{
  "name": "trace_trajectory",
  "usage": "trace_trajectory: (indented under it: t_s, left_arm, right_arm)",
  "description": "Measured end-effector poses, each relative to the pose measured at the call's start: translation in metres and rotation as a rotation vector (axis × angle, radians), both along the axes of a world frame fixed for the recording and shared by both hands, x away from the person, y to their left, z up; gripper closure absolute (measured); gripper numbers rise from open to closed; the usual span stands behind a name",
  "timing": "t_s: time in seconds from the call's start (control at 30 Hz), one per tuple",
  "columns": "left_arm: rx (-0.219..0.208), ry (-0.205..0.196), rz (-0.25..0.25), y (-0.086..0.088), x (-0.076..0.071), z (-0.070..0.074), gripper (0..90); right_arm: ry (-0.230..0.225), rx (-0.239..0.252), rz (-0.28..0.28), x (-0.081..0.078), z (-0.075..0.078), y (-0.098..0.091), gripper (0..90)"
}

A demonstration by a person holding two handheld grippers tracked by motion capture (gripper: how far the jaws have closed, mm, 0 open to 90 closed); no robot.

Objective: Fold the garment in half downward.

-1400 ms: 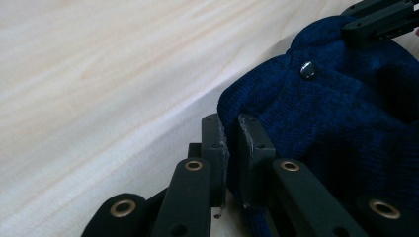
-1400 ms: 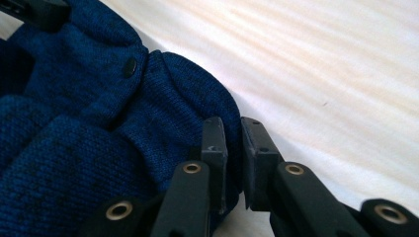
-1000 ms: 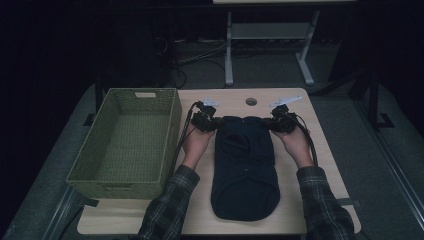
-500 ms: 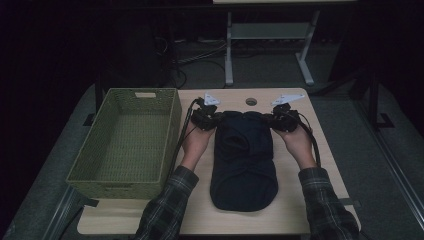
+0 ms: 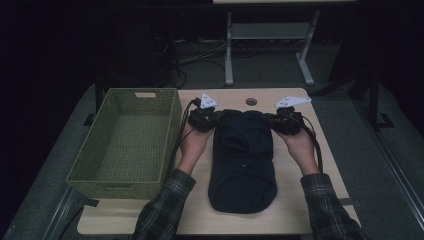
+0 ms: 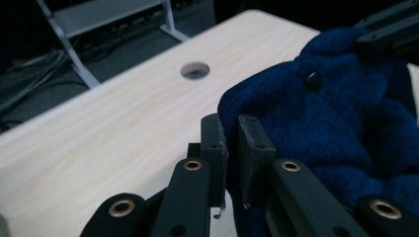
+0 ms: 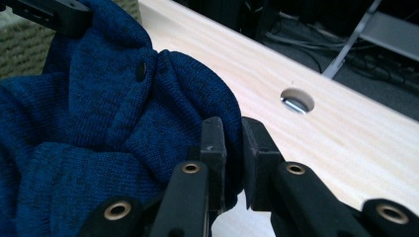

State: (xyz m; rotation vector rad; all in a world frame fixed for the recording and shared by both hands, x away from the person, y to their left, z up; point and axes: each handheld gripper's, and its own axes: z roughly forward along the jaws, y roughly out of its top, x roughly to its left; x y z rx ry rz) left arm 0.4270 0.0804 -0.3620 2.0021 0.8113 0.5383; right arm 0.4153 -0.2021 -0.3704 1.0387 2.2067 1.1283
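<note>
A dark blue knit sweater [image 5: 243, 160] is laid lengthwise along the tabletop [image 5: 300, 215] centre. Its far edge is pinched by the left gripper [image 6: 231, 148] and the right gripper [image 7: 232, 148], jaws pressed together on fabric. A green woven basket [image 5: 127, 140] is seated at the left edge.

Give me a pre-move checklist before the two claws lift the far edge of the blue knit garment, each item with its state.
1. Left claw closed on the blue knit garment: ok, the knit is pinched between the jaws.
2. Right claw closed on the garment: ok.
3. Grips at opposite far corners: ok.
4. Green woven basket empty: ok.
5. Near part of the garment lying flat on the table: ok.
6. Grip deep enough to hold through a lift: cannot tell.
</note>
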Motion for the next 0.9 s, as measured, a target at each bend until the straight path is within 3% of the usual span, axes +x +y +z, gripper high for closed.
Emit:
trace_trajectory:
  t_s: [0.17, 0.33, 0.63, 0.9]
  left_arm:
    - [-0.024, -0.029, 0.001, 0.003, -0.004, 0.015, 82.2]
    - [-0.041, -0.031, -0.041, 0.007, -0.021, 0.015, 81.7]
    - [-0.019, -0.007, -0.091, 0.016, -0.044, 0.004, 81.3]
    - [0.027, 0.017, -0.119, 0.016, -0.059, -0.006, 81.4]
  right_arm:
    - [-0.031, 0.03, -0.005, -0.001, 0.015, 0.001, 80.7]
    - [-0.046, 0.036, 0.017, -0.015, 0.018, -0.003, 80.5]
    - [-0.049, 0.045, 0.055, -0.051, 0.003, -0.001, 79.7]
    - [0.004, 0.053, 0.068, -0.064, -0.013, 0.0, 79.3]
